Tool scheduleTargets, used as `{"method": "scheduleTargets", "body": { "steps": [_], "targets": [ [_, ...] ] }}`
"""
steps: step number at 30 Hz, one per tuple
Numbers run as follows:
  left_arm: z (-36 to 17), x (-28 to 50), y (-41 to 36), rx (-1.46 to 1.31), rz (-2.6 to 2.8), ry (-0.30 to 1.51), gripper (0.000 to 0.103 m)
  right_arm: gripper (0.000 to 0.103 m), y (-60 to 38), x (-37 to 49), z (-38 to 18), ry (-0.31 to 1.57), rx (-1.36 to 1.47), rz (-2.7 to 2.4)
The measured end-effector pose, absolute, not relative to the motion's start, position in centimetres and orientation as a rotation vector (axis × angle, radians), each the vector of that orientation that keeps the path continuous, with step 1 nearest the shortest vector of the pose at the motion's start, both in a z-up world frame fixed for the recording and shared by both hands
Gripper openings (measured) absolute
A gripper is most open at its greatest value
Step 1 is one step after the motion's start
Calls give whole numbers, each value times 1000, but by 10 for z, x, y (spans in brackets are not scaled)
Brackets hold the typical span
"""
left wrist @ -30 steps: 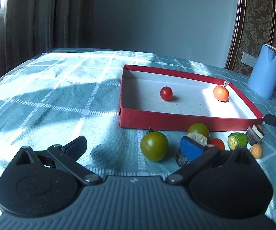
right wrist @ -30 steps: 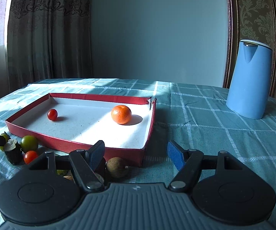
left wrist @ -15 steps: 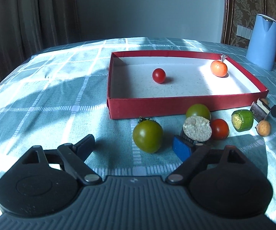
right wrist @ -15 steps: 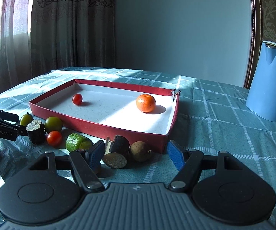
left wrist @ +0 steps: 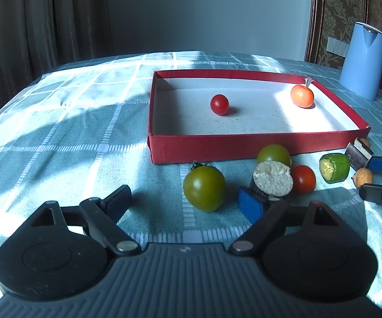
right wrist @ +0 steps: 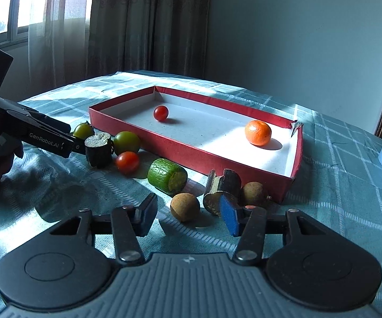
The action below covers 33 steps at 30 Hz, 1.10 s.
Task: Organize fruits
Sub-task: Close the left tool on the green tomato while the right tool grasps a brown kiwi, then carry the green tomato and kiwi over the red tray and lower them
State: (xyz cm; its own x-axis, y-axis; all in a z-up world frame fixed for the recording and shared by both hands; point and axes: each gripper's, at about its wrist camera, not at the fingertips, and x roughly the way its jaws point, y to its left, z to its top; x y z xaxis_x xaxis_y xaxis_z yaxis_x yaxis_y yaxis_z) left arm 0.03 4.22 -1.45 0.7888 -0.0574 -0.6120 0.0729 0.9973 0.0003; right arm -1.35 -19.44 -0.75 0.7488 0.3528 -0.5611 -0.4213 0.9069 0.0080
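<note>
Fruits lie on the checked tablecloth (left wrist: 84, 111) before the red tray (left wrist: 244, 143), which holds a cherry tomato (left wrist: 219, 104) and an orange (left wrist: 301, 96). Left gripper (left wrist: 188, 198) spread wide around a green tomato (left wrist: 204, 188). Right gripper (right wrist: 188, 212) spread wide, a brown round fruit (right wrist: 185, 207) between its fingers.

Black hand-held gripper (right wrist: 188, 216), blue pads (right wrist: 229, 218), "GenRobot.AI" mark.
</note>
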Motion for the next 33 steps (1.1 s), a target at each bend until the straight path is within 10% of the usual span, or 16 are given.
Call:
{"method": "scheduleTargets", "body": {
  "steps": [13,23,33],
  "targets": [
    [-14,-1,43,22,-63,651,83,25,-189,-5,-11,627,-93,399],
    [-11,-10,38,25,-137,611,29,25,-195,-8,-8,598,-75,354],
    [-11,-18,35,33,-138,591,28,25,-193,-13,-5,555,-91,343]
  ]
}}
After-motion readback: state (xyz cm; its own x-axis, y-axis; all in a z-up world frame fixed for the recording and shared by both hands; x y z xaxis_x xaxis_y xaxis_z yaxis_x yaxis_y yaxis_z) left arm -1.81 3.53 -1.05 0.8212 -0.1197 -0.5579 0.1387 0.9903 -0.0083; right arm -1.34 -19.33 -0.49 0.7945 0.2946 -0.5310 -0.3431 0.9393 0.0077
